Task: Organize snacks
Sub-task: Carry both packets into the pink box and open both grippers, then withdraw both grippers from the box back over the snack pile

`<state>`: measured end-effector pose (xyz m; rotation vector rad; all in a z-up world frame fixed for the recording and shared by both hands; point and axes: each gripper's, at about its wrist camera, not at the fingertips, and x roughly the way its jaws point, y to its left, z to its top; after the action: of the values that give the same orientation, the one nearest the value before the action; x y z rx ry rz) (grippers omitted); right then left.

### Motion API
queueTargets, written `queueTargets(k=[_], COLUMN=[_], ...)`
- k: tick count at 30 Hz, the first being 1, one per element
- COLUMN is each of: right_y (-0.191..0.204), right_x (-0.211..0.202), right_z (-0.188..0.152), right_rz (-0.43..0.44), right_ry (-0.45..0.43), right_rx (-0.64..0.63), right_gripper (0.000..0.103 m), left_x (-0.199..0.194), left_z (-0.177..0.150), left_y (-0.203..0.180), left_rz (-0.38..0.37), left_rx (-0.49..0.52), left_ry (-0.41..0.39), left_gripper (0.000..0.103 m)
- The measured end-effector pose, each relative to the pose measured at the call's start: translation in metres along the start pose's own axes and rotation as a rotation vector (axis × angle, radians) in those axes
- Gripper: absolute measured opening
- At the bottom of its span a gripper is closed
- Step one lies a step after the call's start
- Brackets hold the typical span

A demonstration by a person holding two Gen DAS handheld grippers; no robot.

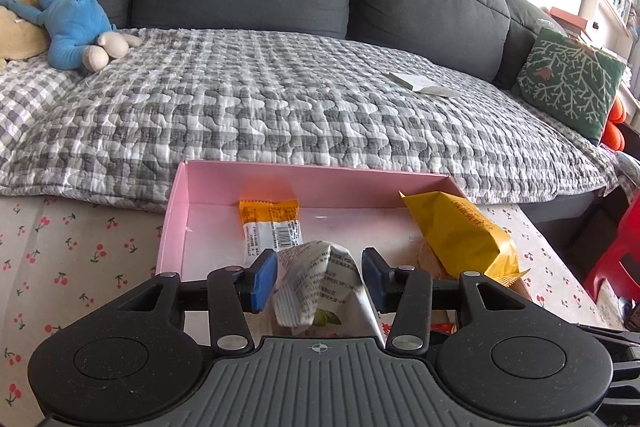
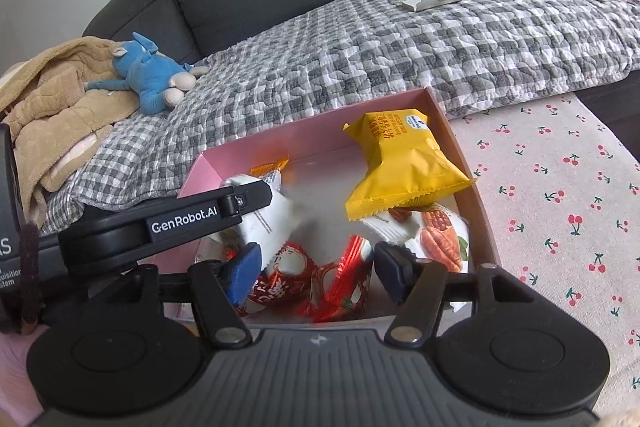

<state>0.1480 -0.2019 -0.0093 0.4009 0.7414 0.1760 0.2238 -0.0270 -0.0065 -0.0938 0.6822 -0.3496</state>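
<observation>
A pink box sits on the cherry-print tablecloth at the sofa's edge. My left gripper stands open over its near left part, with a crumpled white printed packet loose between the pads. Further in lie an orange-and-white bar and a yellow packet. My right gripper is open above the box's near edge, and two shiny red packets lie between its fingers. The yellow packet leans on a white packet with a nut picture. The left gripper's black arm crosses from the left.
A dark grey sofa with a grey checked quilt lies right behind the box. On it are a blue plush toy, a tan blanket, a flat white item and a green cushion. A red stool stands at the right.
</observation>
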Motion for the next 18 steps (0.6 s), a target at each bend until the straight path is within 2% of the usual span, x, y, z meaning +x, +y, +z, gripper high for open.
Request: queueTargets(k=[1,3,7,10,18], right_y=[0.0,0.001,0.007,0.01,0.023], right_x=[-0.001,-0.002,-0.008,-0.013,-0.035], right_z=[0.0,-0.001,-0.004,-0.006,-0.013], right_rz=[0.004,0.004,-0.007,-0.012,-0.016], right_ry=[0.001,0.003,-0.007,-0.007,-0.019], right_rx=[0.0,-0.007,-0.027,-0.037,-0.096], right_gripper=[0.063,0.066,0.077,0.081,0.088], left_x=[-0.001,-0.003,-0.01,-0.019,-0.047], left_z=[0.0,-0.001,-0.003,-0.006,-0.011], left_y=[0.0,0.002,0.004,0.004,0.001], left_rz=[0.001,-0.005,-0.01,-0.003,-0.006], left_rx=[-0.004,-0.018,-0.036,-0.026,-0.023], left_ry=[0.001,0.014,0.031,0.028,0.03], left_gripper=[0.056,0.07,0.076,0.081,0.09])
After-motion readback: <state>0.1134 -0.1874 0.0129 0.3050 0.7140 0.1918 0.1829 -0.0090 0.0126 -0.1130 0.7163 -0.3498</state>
